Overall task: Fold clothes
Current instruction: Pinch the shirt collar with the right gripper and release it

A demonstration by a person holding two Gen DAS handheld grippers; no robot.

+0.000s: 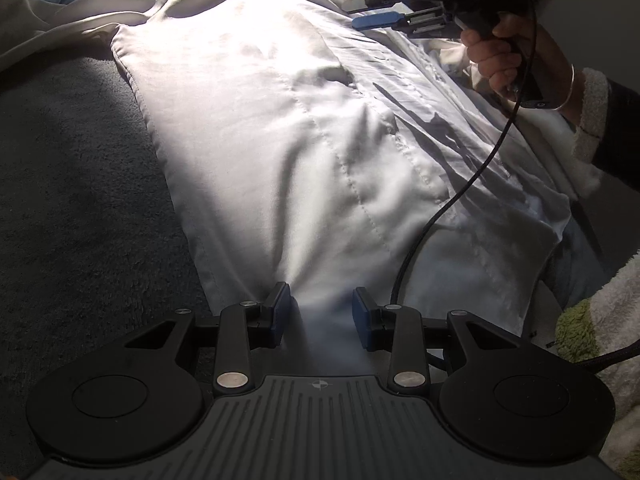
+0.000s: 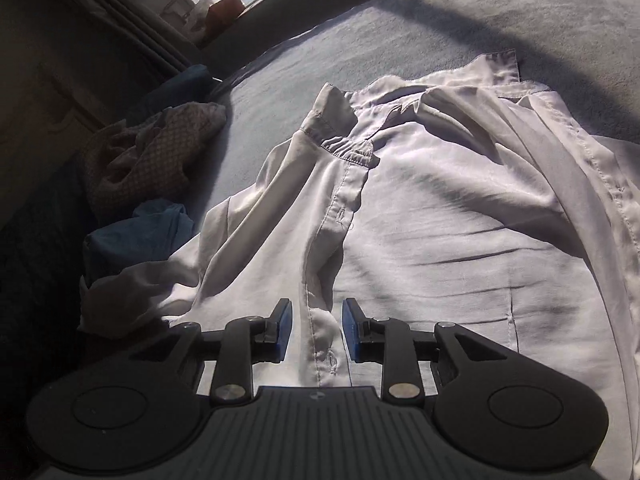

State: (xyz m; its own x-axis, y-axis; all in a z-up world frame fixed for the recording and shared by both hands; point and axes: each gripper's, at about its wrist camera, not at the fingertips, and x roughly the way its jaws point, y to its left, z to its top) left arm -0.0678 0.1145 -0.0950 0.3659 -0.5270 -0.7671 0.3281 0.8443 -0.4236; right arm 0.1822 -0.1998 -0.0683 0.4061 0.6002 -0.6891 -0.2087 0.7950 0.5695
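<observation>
Hardly any text can be read. Embossed letters, perhaps "DAS", are seen on the top of the right gripper (image 1: 370,10) at 1 o'clock in the left wrist view, too blurred to be confirmed. No label is legible on the shirt (image 2: 440,208).

Your shirt (image 2: 440,208) lies flat on the blanket (image 2: 460,24) (collar far), with a pile of clothes (image 2: 156,152) to its left.

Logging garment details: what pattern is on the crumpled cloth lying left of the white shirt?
A small diamond lattice, pinkish-beige, on the crumpled patterned cloth; best seen in the right wrist view.
</observation>
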